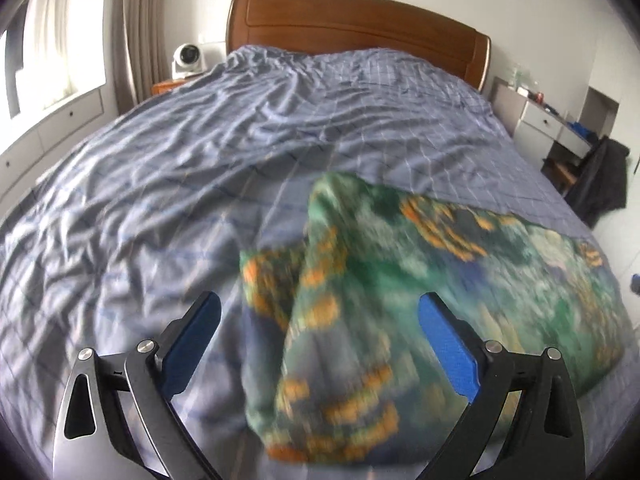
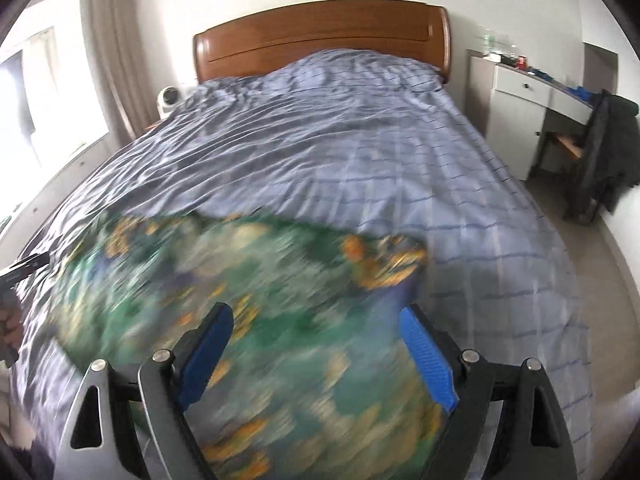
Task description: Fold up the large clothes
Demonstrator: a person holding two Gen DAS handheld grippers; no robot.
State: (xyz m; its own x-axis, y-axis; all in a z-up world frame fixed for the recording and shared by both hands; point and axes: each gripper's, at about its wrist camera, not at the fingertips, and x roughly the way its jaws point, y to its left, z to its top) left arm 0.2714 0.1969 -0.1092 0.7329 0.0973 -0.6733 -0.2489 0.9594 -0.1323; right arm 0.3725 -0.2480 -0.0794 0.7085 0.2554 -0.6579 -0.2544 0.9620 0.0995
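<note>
A bed (image 1: 200,152) with a brown wooden headboard (image 1: 352,20) is covered by a rumpled blue checked sheet (image 2: 360,152). A green garment (image 1: 400,280) with orange patches lies blurred on the near part of the sheet, toward the right edge.

Both wrist cameras sit behind spread fingers, angled down over the foot of the bed (image 1: 168,152) toward the headboard (image 2: 320,40). Left view: garment (image 1: 400,280) beyond right finger. Right view: garment close between fingers. Shared: bed, headboard, garment.

Left hand-held gripper (image 1: 320,320) (jaws wide, empty) hangs above green floral garment (image 1: 420,280) on bedspread (image 1: 200,152).
</note>
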